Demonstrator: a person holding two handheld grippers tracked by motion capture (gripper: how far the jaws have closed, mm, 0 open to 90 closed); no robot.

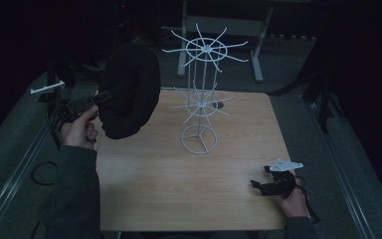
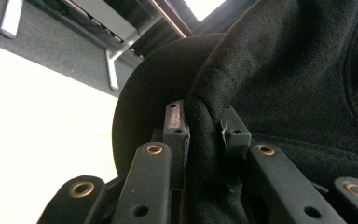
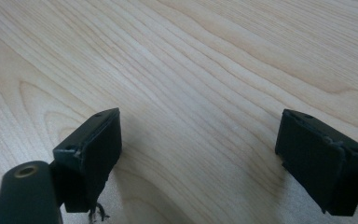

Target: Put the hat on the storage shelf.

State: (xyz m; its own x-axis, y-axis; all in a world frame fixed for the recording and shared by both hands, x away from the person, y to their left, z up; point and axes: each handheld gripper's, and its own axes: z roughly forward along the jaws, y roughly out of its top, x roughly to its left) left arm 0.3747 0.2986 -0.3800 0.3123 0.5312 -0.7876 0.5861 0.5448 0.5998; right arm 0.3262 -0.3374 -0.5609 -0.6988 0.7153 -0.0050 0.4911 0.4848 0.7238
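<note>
Fabric bunches between your left gripper [image 2: 204, 130] jaws: the black cap [image 1: 129, 89], lifted at nine o'clock of the white wire rack [image 1: 201, 94], could snag a prong and topple it. Your right gripper [image 3: 214, 154] rests wide, holding nothing, on the worktop [image 1: 179, 184].

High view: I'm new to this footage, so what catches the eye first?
A black hat held up at the table's left edge, its fabric pinched in the left gripper. Behind it, mid-table, stands a white wire rack with two rings of bare spokes. The right gripper rests open near the front right corner.
</note>
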